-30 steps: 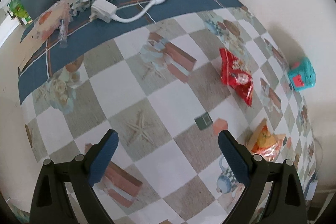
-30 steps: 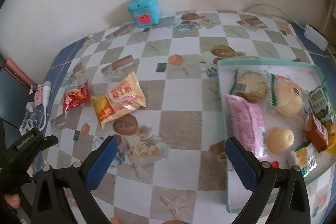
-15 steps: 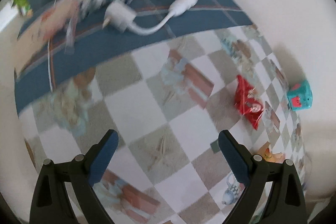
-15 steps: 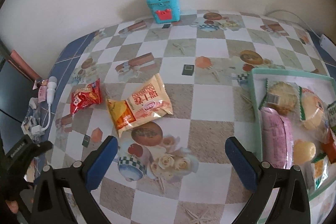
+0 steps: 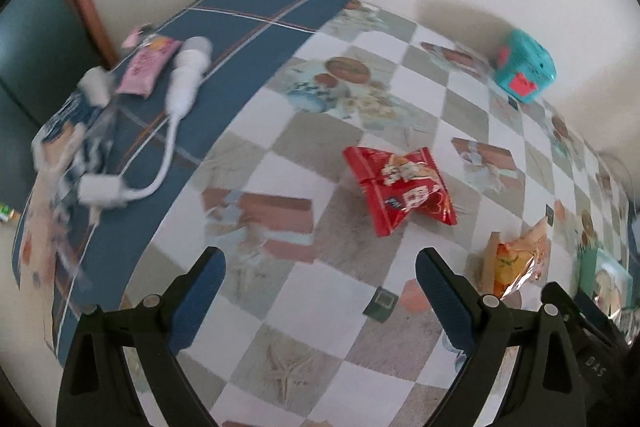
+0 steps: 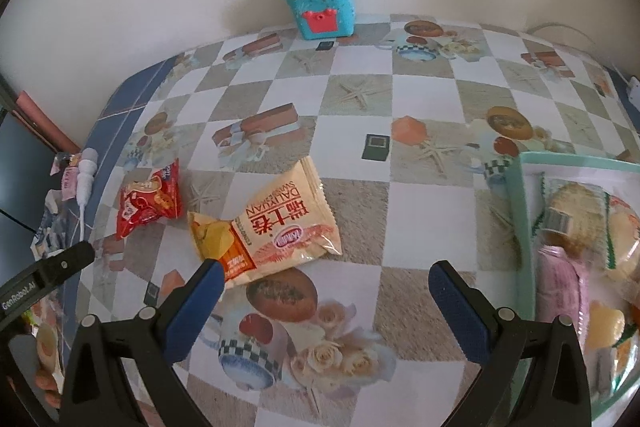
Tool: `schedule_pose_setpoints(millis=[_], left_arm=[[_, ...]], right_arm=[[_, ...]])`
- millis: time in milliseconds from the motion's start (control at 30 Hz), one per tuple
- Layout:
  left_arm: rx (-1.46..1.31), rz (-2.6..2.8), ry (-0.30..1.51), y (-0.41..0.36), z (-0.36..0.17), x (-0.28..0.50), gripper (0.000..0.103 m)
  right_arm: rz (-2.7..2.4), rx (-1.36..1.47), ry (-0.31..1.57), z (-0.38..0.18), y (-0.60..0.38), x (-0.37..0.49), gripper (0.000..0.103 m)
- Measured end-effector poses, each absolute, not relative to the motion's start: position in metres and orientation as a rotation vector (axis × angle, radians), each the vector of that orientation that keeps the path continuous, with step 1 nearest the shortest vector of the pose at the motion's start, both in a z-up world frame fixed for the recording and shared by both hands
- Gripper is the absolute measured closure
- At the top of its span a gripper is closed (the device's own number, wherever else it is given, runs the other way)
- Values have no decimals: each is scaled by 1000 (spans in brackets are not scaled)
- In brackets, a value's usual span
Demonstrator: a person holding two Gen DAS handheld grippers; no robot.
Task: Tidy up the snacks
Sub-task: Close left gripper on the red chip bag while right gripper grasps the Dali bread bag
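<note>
A red snack packet (image 5: 400, 193) lies on the checked tablecloth just ahead of my left gripper (image 5: 320, 279), which is open and empty. It also shows in the right wrist view (image 6: 149, 203). A cream and orange chip bag (image 6: 272, 227) lies beside it, just ahead of my right gripper (image 6: 324, 291), which is open and empty, its left finger at the bag's near corner. The bag also shows in the left wrist view (image 5: 516, 259). A mint-rimmed tray (image 6: 520, 187) at the right holds several wrapped snacks.
A teal toy box (image 6: 320, 3) stands against the back wall. At the table's left end lie a white charger and cable (image 5: 176, 107), a pink sachet (image 5: 150, 67) and a blue and white packet (image 5: 72, 143). My left gripper's body (image 6: 44, 275) shows at the right wrist view's left edge.
My left gripper has swung right, so the red packet now lies ahead of its fingers. My right gripper has moved left and closer to the chip bag; the tray has slid to the right edge.
</note>
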State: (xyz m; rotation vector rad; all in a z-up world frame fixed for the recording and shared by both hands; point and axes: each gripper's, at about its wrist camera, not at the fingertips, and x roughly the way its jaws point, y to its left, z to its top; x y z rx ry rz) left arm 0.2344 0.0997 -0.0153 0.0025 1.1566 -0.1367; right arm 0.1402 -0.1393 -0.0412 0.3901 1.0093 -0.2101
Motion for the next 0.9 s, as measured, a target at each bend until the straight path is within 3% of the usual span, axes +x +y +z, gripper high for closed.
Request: schedule_pose_setpoints(millis=[333,533,900], left_arm=[[122,-241,1136,76,-13,254,7],[13,-223,1101,67,-1,280,7],[22,-190,1303,36,-57,305,7]], right_arm=[[-254,425,946,-40,-143,156,0],[-313,470,928,-33,-144,177,0],[-312,514,1040,-70,-141,181,0]])
